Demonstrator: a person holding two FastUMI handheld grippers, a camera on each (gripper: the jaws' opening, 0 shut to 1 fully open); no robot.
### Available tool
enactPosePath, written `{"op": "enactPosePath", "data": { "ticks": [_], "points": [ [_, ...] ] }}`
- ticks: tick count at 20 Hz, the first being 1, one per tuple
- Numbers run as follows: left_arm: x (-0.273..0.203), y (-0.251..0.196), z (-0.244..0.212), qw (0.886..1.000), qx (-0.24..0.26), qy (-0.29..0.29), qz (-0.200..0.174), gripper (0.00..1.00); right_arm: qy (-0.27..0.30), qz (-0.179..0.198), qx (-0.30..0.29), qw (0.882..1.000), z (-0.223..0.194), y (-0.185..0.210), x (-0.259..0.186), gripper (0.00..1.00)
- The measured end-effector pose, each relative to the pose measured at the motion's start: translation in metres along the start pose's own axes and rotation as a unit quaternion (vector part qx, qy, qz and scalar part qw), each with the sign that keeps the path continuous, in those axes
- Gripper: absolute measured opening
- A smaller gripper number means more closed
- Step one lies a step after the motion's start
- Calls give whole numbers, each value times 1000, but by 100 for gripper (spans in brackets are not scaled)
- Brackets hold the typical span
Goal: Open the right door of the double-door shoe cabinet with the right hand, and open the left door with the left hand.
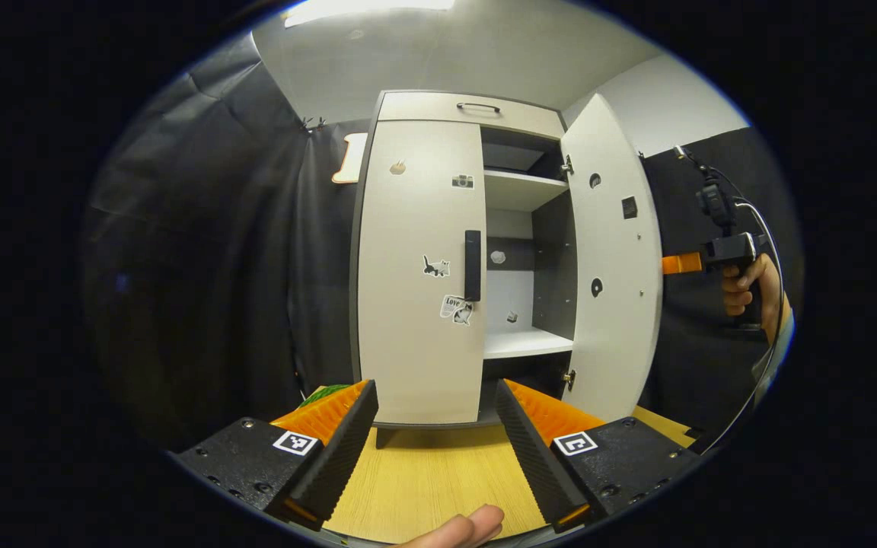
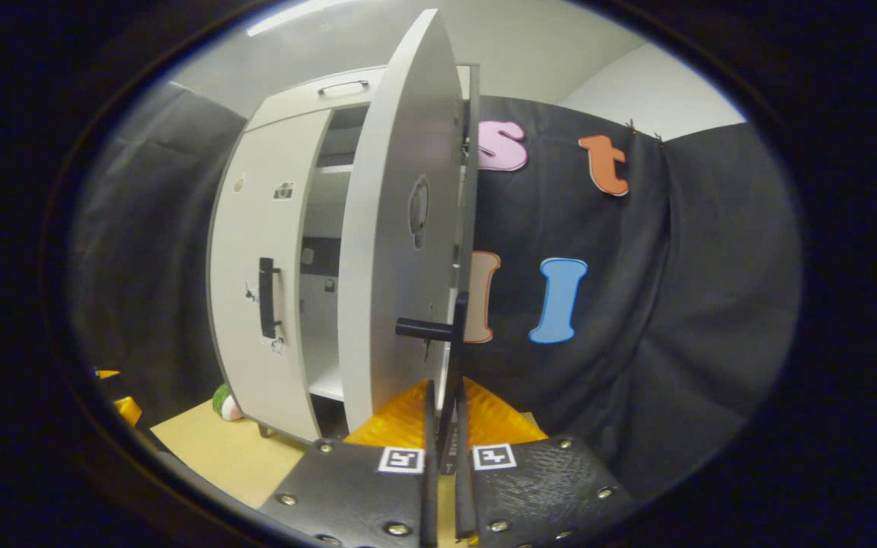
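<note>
The white shoe cabinet (image 1: 416, 228) stands on a wooden table. Its left door (image 1: 416, 320) is closed, with a black vertical handle (image 1: 472, 265) at its inner edge. My left gripper (image 1: 435, 438) is open, low in front of that door and well short of the handle. The right door (image 1: 613, 266) is swung wide open. In the right gripper view this door (image 2: 389, 251) is nearly edge-on, and my right gripper (image 2: 444, 403) is shut on its black handle (image 2: 455, 335). The right gripper (image 1: 680, 263) also shows beyond the open door, held by a hand (image 1: 743, 293).
White shelves (image 1: 526, 342) show inside the open half. A drawer with a dark handle (image 1: 478, 107) tops the cabinet. The wooden table (image 1: 423, 479) stretches in front. A green and white object (image 2: 221, 402) lies by the cabinet's left foot. Black cloth walls surround the cabinet.
</note>
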State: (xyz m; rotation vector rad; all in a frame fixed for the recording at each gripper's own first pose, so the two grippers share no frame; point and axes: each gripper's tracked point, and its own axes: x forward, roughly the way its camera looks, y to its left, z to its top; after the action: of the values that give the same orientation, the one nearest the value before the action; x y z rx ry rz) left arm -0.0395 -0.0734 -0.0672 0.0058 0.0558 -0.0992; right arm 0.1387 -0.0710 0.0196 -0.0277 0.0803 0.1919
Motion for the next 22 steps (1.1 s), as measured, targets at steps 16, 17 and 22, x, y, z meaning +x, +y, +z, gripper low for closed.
{"op": "enactPosePath", "data": {
  "ticks": [16, 17, 22],
  "points": [
    [38, 0, -11, 1000, 5, 30, -8, 97, 2, 45, 77, 996, -24, -17, -8, 3],
    [45, 0, -11, 999, 2, 33, -10, 97, -2, 46, 79, 996, -24, -15, -12, 3],
    [88, -3, 3, 999, -35, 32, -22, 97, -46, 6, 65, 997, -16, -31, -47, 27]
  ]
}}
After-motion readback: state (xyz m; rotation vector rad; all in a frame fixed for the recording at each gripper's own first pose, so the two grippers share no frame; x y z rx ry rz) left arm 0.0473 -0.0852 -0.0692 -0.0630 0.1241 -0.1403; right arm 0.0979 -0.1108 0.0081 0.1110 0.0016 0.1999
